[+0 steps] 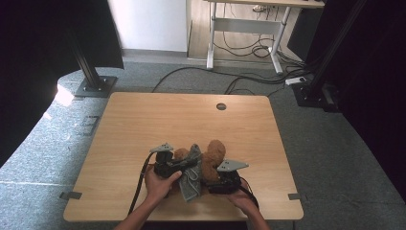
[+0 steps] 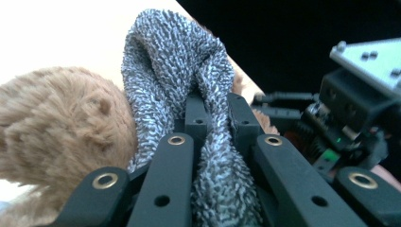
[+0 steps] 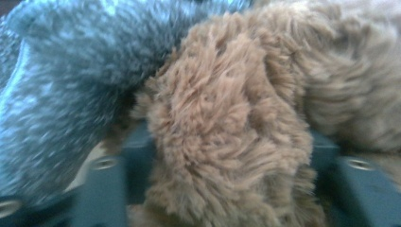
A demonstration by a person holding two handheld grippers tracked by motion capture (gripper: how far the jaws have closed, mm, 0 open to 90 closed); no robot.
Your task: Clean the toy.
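**A:** Where are the toy and the cloth?

**B:** On the near half of a light wooden table [image 1: 143, 120], close to the person's edge. A brown plush toy [image 1: 210, 160] lies there, with a grey knitted cloth [image 1: 191, 177] draped against its left side. The two touch.

**A:** What is the left gripper doing?

**B:** The left gripper [image 1: 189, 164], held in the person's left hand [image 1: 158, 184], has its black jaws closed narrowly on a fold of the grey cloth. In the left gripper view the cloth [image 2: 189, 85] rises bunched from between the jaws, and the brown plush [image 2: 56, 127] presses against the cloth's side. The right gripper [image 2: 350, 113] shows farther off in the same view.

**A:** And the right gripper?

**B:** The right gripper [image 1: 213, 178], in the person's right hand [image 1: 244, 199], sits just beside the toy's lower part. In the right gripper view a thick lobe of brown fur [image 3: 227, 142] sits between the jaws, which hold it on both sides, with the grey cloth [image 3: 61, 94] next to it. That view is blurred.
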